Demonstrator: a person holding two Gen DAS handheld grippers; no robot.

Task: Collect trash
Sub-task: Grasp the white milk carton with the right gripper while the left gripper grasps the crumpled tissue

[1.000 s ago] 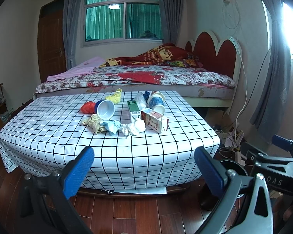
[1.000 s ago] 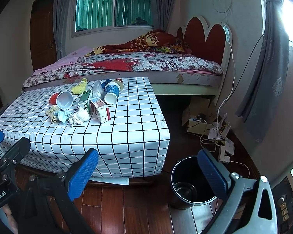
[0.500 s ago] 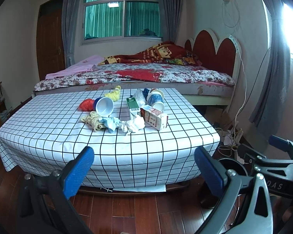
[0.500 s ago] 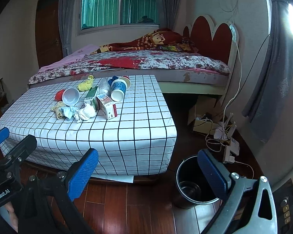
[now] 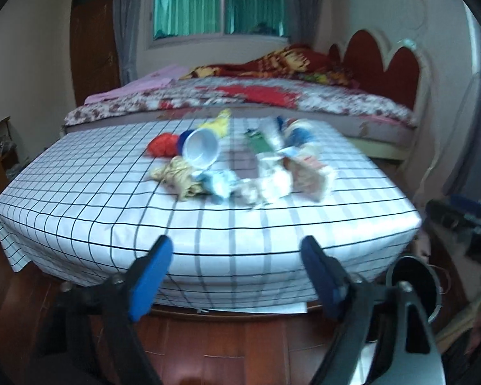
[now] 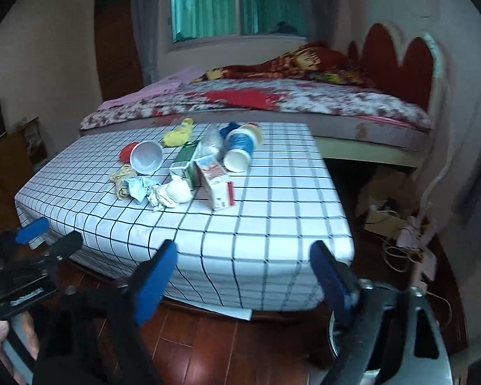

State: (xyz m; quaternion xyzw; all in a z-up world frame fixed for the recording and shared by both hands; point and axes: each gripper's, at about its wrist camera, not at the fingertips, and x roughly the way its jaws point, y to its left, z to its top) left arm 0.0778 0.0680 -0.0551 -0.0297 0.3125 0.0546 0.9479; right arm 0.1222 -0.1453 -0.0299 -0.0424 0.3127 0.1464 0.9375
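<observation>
A heap of trash lies on the checked tablecloth (image 5: 89, 199) (image 6: 272, 224): a white cup (image 5: 201, 152) (image 6: 146, 161), a red wad (image 5: 160, 144), crumpled tissues (image 5: 263, 189) (image 6: 170, 194), a milk carton (image 6: 219, 189), a green carton (image 6: 186, 160), a blue-and-white cup (image 6: 239, 149) and a yellow wad (image 6: 176, 136). My left gripper (image 5: 237, 276) hangs before the table's front edge, jaws closing with nothing between them. The jaws of my right gripper (image 6: 243, 280), also short of the table, are closing on nothing. A black bin (image 5: 413, 284) stands on the floor at the table's right corner.
A bed (image 6: 304, 99) with a red headboard (image 6: 400, 61) runs behind the table. Cables and a cardboard box (image 6: 397, 227) litter the floor at right. The floor (image 5: 224, 346) is dark red wood. A wooden door (image 5: 93, 45) is at back left. A hand (image 6: 3, 340) holds the left gripper.
Both grippers have moved toward the table and dipped, so the trash looms larger. Both pairs of jaws have narrowed. The picture is blurred by the motion.
</observation>
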